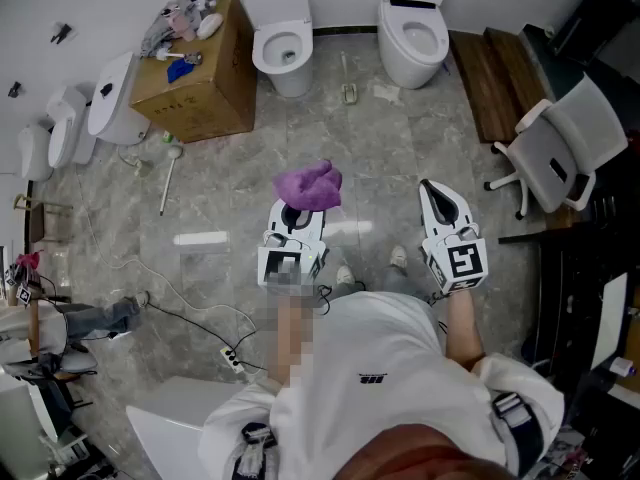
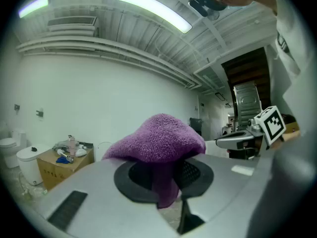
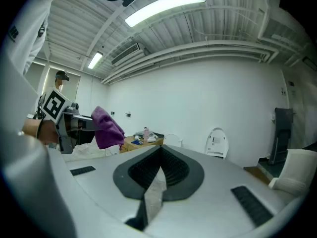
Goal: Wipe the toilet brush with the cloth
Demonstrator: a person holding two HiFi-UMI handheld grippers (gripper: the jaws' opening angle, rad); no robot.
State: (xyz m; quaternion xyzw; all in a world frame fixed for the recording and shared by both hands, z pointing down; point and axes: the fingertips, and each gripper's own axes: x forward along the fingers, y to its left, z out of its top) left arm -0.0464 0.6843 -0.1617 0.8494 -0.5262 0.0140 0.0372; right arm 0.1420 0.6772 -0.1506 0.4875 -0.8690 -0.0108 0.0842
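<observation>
Left claw [image 1: 296, 216] pinches the purple cloth [image 1: 308, 184], right claw [image 1: 437, 196] closed on nothing, open floor [image 1: 380, 148] between them and toilets [image 1: 283, 38].

Marble floor [image 1: 230, 168], white wall [image 2: 99, 93], toilets [image 1: 283, 43], cardboard box [image 1: 205, 93], office chair [image 1: 562, 148].

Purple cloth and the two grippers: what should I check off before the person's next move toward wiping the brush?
1. Purple cloth clamped in the left gripper: ok.
2. Loose fabric bunched beyond the jaws to wipe with: ok.
3. Right gripper shut with nothing in it, free to fetch the brush: ok.
4. Toilet brush in either gripper: not ok, neither holds it.
5. Toilet brush located: cannot tell. A long-handled white thing lies on the floor beside the cardboard box, too small to identify.
</observation>
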